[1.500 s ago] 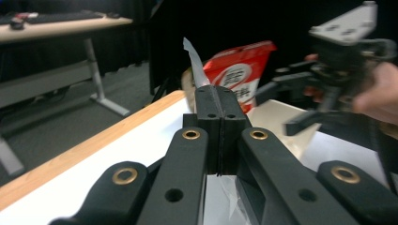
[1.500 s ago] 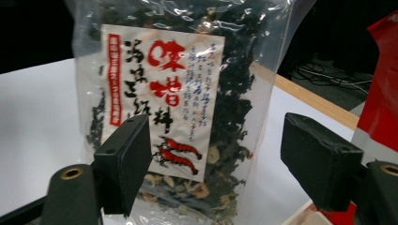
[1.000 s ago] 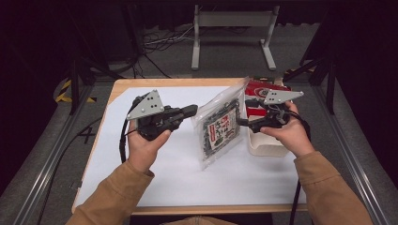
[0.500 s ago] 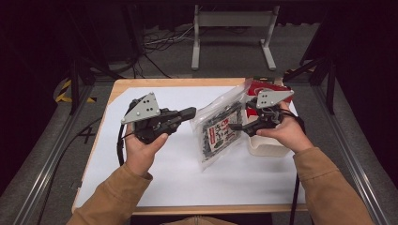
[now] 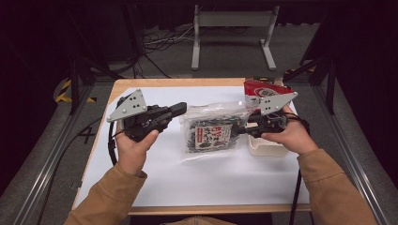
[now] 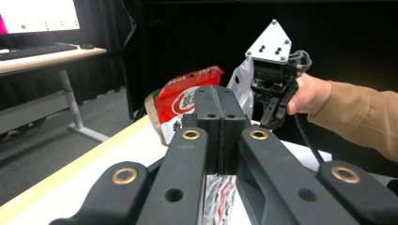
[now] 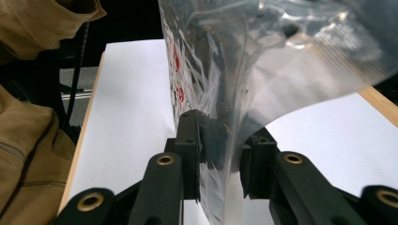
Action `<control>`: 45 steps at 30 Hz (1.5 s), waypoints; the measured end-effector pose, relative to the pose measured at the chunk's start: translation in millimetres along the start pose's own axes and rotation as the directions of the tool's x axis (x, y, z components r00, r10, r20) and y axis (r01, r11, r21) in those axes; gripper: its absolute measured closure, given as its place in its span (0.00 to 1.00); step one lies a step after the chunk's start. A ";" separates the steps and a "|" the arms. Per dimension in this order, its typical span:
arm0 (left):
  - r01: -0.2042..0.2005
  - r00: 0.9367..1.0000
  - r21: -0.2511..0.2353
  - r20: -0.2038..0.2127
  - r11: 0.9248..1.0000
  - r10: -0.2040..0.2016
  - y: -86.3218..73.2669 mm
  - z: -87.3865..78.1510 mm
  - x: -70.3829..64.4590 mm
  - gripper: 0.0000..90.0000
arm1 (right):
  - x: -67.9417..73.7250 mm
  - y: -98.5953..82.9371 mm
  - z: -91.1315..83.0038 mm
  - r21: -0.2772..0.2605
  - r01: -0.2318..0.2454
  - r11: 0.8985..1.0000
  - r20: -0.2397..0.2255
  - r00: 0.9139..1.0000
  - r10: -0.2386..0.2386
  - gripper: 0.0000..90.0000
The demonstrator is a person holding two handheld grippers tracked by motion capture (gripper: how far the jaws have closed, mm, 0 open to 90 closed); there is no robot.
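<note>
The right gripper's [image 5: 244, 129] fingers pinch a clear bag [image 5: 211, 131] of dark food; the left gripper's [image 5: 180, 108] are closed, empty.

This looks like a lab or recording studio set up for data capture, not a home. The wooden table [image 5: 123, 86] is covered with a plain white sheet [image 5: 206, 173] and stands on grey carpet, hemmed in by black curtains [image 5: 42, 42] on all sides. Metal rails [image 5: 51, 154] run along the floor beside it, and loose cables [image 5: 159, 44] lie near the legs of a grey stand [image 5: 232, 21]. In the left gripper view, a desk [image 6: 42, 58] farther off carries a keyboard [image 6: 33, 50] and a lit computer screen [image 6: 37, 14].
</note>
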State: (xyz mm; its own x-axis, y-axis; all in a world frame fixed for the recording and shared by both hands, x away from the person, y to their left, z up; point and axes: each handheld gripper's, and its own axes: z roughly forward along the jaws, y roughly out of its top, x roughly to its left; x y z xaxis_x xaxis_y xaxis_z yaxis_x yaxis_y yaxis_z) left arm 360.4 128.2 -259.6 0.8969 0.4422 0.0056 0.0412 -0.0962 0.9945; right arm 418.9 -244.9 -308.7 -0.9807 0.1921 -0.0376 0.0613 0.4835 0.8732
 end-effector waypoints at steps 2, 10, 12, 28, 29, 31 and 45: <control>-0.002 1.000 -0.002 -0.005 1.000 0.002 0.3 -1.1 0.7 1.00 | 3.2 1.2 -0.4 0.000 0.008 1.000 -0.002 1.000 -0.008 0.81; 0.021 1.000 -0.020 -0.016 1.000 -0.022 0.3 -7.8 5.7 1.00 | 14.7 10.1 -2.5 0.003 -0.036 0.999 -0.012 0.999 0.036 0.82; 0.026 0.999 -0.025 -0.026 0.999 -0.026 -0.1 -9.8 6.5 0.92 | 15.8 12.3 -3.8 0.006 -0.052 0.999 -0.011 0.999 0.052 0.82; 0.031 0.996 0.032 -0.090 0.999 -0.028 -10.6 -25.9 10.1 0.62 | 24.4 28.2 -28.9 -0.024 -0.085 0.996 0.047 0.995 0.086 0.82; 0.033 0.995 0.039 -0.092 0.999 -0.029 -11.7 -26.6 10.4 0.62 | 24.7 29.6 -31.7 -0.027 -0.086 0.996 0.052 0.995 0.088 0.82; 0.035 0.995 0.047 -0.095 0.998 -0.030 -15.0 -28.2 11.6 0.61 | 25.0 31.2 -35.5 -0.033 -0.088 0.996 0.060 0.994 0.090 0.82; 0.050 0.988 0.130 -0.153 0.990 -0.029 -32.9 -33.1 18.5 0.56 | 27.8 38.9 -64.1 -0.081 -0.120 0.989 0.125 0.984 0.130 0.82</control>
State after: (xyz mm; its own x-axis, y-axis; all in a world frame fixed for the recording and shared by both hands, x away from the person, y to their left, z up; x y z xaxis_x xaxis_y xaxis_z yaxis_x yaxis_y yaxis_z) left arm 361.1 169.1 -288.7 0.8173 0.5761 -0.0077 0.1425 -0.1892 0.9715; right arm 382.0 -275.5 -244.6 -0.9334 0.3585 0.0153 0.1633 0.3865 0.9077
